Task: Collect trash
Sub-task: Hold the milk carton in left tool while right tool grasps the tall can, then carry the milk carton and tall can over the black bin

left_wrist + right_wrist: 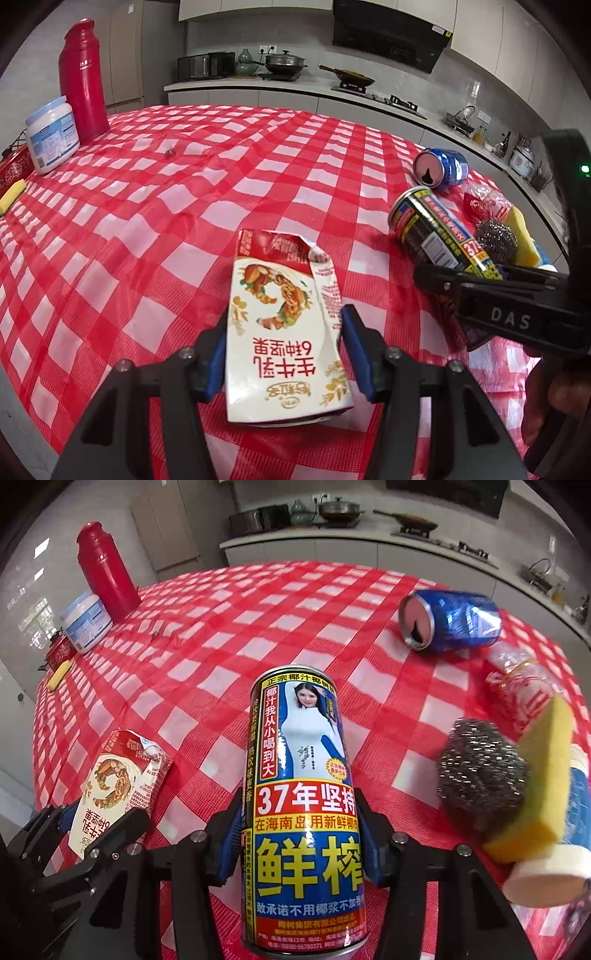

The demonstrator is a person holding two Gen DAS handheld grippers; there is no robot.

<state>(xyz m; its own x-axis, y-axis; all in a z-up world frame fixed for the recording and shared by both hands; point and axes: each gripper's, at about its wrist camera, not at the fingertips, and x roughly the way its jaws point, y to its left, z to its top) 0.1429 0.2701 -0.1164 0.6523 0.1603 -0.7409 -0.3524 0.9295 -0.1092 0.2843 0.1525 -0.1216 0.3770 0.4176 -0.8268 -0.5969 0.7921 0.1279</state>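
Note:
My left gripper (284, 350) is shut on a crumpled white-and-red milk carton (284, 321), held over the red checked tablecloth (166, 206). My right gripper (301, 842) is shut on a tall black-and-blue coconut juice can (303, 812). That can (432, 232) and the right gripper (509, 295) show at the right of the left wrist view. The carton (114, 779) and the left gripper (99, 834) show at the lower left of the right wrist view. An open blue soda can (450, 620) lies on its side at the far right; it also shows in the left wrist view (441, 168).
A steel wool ball (480, 775), a yellow sponge (535, 786) and a crushed clear bottle (521, 686) lie at the right. A red thermos (83, 77), a white tub (51, 134) and a yellow sponge (13, 197) stand at the far left. Kitchen counters run behind.

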